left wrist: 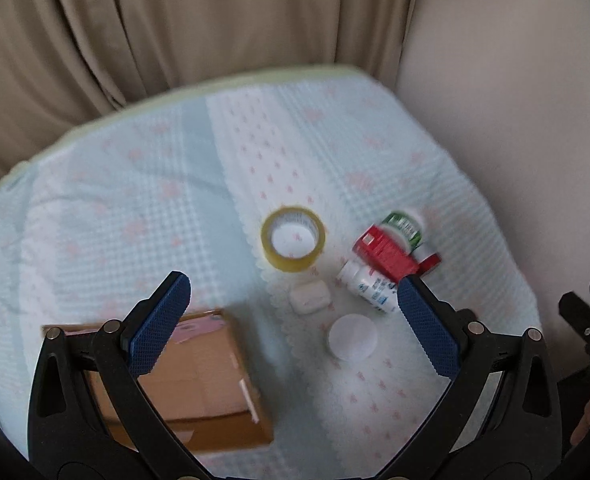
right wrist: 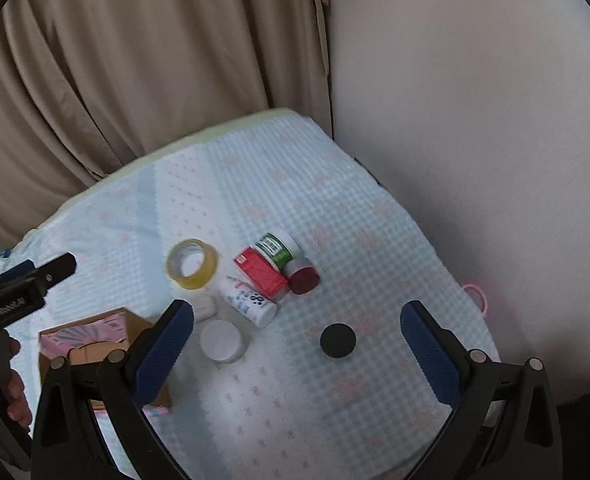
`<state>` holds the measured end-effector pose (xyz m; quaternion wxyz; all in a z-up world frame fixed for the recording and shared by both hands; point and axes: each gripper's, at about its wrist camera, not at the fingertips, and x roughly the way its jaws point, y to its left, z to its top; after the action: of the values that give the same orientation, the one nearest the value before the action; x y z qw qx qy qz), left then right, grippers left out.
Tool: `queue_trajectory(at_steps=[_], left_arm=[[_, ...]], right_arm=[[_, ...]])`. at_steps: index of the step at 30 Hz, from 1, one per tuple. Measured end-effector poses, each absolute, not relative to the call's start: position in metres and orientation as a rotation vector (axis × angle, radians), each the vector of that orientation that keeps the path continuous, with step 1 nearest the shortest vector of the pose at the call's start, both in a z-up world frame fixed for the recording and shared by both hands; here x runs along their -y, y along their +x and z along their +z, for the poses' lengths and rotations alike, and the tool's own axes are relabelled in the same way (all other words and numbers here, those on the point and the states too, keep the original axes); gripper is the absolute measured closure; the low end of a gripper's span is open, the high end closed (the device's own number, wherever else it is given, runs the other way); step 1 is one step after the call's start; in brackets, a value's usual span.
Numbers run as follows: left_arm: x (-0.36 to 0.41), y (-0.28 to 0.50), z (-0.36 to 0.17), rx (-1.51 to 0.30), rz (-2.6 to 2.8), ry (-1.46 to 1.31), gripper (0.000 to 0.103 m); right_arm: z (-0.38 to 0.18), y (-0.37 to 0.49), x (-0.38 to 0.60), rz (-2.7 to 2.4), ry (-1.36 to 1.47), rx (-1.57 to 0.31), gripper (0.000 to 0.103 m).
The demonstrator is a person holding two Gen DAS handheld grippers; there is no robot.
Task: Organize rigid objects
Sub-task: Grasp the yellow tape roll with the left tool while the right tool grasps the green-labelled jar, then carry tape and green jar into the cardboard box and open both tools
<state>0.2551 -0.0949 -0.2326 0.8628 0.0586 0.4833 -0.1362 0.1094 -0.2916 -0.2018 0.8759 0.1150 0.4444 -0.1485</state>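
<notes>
I am holding both tongs above the table, and as far as I can judge the sorting is only beginning. My left gripper [left wrist: 295, 292] is hanging wide open with nothing between its blue pads, and my right gripper [right wrist: 297, 322] is standing just as wide and just as empty. Everything loose is sitting out on the pale blue checked cloth [left wrist: 115, 208]. The roll of yellow tape [left wrist: 293, 239] is lying flat a little right of the middle of the left view. Just right of it, the red box [left wrist: 387, 252] is lying in a tight cluster with the green-labelled jar [left wrist: 405, 228] and the white bottle [left wrist: 369, 286] on its side; whether they are touching I cannot tell through the blur. Below the tape, the small white block [left wrist: 310, 298] and the white round lid [left wrist: 352, 338] are resting near each other. In the right view a dark red cap [right wrist: 303, 278] is showing at the right end of the cluster, and a black disc [right wrist: 338, 341] is lying by itself between my right fingers, lower centre. The cardboard box [left wrist: 211, 376] is sitting at the lower left of the left view; something pink is showing at its top, but I cannot make out whether anything has been put in. So I am judging that nearly every piece is waiting to be picked up.
</notes>
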Motion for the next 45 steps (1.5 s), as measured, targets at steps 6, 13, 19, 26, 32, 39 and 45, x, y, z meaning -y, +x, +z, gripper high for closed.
queue_trajectory(at_steps=[6,13,19,26,32,39,45], left_arm=[[0.116,0.307,-0.321,-1.119,-0.237,0.135,0.000],[0.131,0.351,-0.411,-1.170,-0.169,0.099,0.000],[0.152,0.371,-0.452,-1.139,-0.151,0.140,0.000],[0.159,0.393,-0.468,-1.126,-0.129,0.154,0.000],[0.161,0.401,-0.468,-1.118,-0.136,0.164,0.005],[0.157,0.396,-0.471,-1.110,-0.122,0.181,0.005],[0.149,0.384,-0.453,-1.085,-0.110,0.170,0.005]], right_arm=[[-0.264,0.169,0.317,-0.253,0.237,-0.996,0.000],[-0.338,0.230,0.318,-0.116,0.090,-1.021,0.000],[-0.381,0.271,0.323,-0.007,-0.010,-1.022,0.009],[-0.409,0.299,0.322,0.112,-0.111,-1.056,0.030],[-0.412,0.302,0.324,0.187,-0.063,-1.063,0.046],[-0.412,0.301,0.321,0.176,-0.075,-1.051,0.047],[-0.407,0.299,0.324,0.127,-0.042,-1.047,0.047]])
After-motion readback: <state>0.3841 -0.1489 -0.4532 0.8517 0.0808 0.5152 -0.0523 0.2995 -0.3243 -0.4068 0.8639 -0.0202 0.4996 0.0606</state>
